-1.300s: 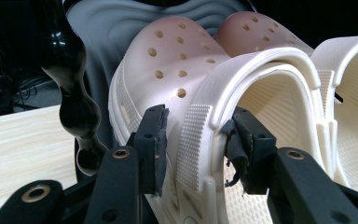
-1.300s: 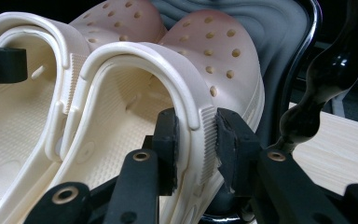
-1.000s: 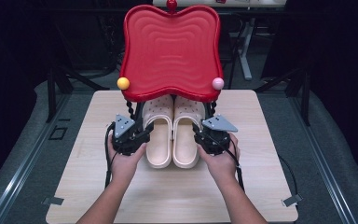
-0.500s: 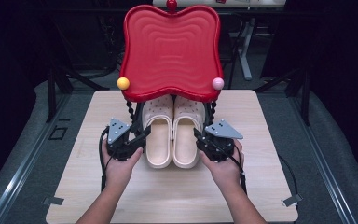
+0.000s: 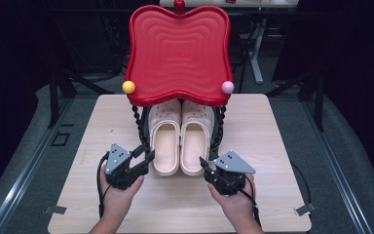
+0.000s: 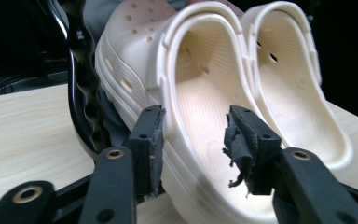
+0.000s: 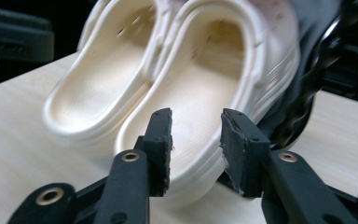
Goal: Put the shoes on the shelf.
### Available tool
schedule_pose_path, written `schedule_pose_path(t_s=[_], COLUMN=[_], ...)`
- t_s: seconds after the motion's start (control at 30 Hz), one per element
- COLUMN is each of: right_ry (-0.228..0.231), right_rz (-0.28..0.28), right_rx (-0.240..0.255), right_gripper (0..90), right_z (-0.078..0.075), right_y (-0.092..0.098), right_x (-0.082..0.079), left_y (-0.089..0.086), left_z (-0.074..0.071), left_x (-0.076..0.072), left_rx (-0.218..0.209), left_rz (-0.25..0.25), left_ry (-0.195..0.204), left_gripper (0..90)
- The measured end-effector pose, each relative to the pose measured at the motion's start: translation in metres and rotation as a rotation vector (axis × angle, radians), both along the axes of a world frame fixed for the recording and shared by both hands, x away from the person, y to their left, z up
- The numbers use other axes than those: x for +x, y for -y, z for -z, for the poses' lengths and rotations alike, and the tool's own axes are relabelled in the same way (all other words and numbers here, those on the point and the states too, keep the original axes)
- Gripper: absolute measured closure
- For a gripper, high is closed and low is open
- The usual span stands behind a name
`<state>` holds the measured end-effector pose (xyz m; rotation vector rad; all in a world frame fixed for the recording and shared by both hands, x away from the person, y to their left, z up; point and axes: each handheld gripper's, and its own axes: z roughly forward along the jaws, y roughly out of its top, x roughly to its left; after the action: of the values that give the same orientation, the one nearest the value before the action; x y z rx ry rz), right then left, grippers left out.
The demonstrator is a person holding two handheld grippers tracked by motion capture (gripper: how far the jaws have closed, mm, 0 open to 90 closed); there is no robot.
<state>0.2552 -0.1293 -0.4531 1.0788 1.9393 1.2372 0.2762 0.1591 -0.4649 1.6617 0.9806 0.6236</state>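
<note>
Under red tray (image 5: 177, 53), cream clogs (image 5: 181, 141); no legible writing.

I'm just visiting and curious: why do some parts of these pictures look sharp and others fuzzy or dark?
High view: the table is evenly lit, the room around it nearly black. Left gripper view: the clogs are fairly sharp, the background dark. Right gripper view: the clogs and black frame are soft and blurred, the pads sharper.

Table (image 5: 272, 146): evenly lit from above, room behind nearly black.
Red tray (image 5: 177, 48): soft sheen, no hard glare.
Clogs (image 7: 177, 70): soft and slightly blurred in the right gripper view (sharper in the left one).
Shadows: faint, short.
</note>
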Motion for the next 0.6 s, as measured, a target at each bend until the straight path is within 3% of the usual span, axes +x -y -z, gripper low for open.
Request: schedule_pose_path(t_s=[0.3,0.4,0.6], right_ry=[-0.064,-0.088,-0.128], right_rz=[-0.083,-0.094,-0.096], right_rx=[0.004,0.003,-0.006], right_gripper=[85.3,88.5,89.9], right_z=[0.024,0.031,0.046], right_y=[-0.009,-0.012,-0.014], right_x=[-0.021,-0.022,-0.022], left_y=[0.002,0.004,0.009], left_z=[0.016,0.023,0.041], left_x=[-0.026,-0.031,-0.038], left_rx=[0.013,0.018,0.066], left_rz=[0.041,0.067,0.11], left_ry=[-0.032,-0.043,-0.057], left_gripper=[73.1,77.1,88.0])
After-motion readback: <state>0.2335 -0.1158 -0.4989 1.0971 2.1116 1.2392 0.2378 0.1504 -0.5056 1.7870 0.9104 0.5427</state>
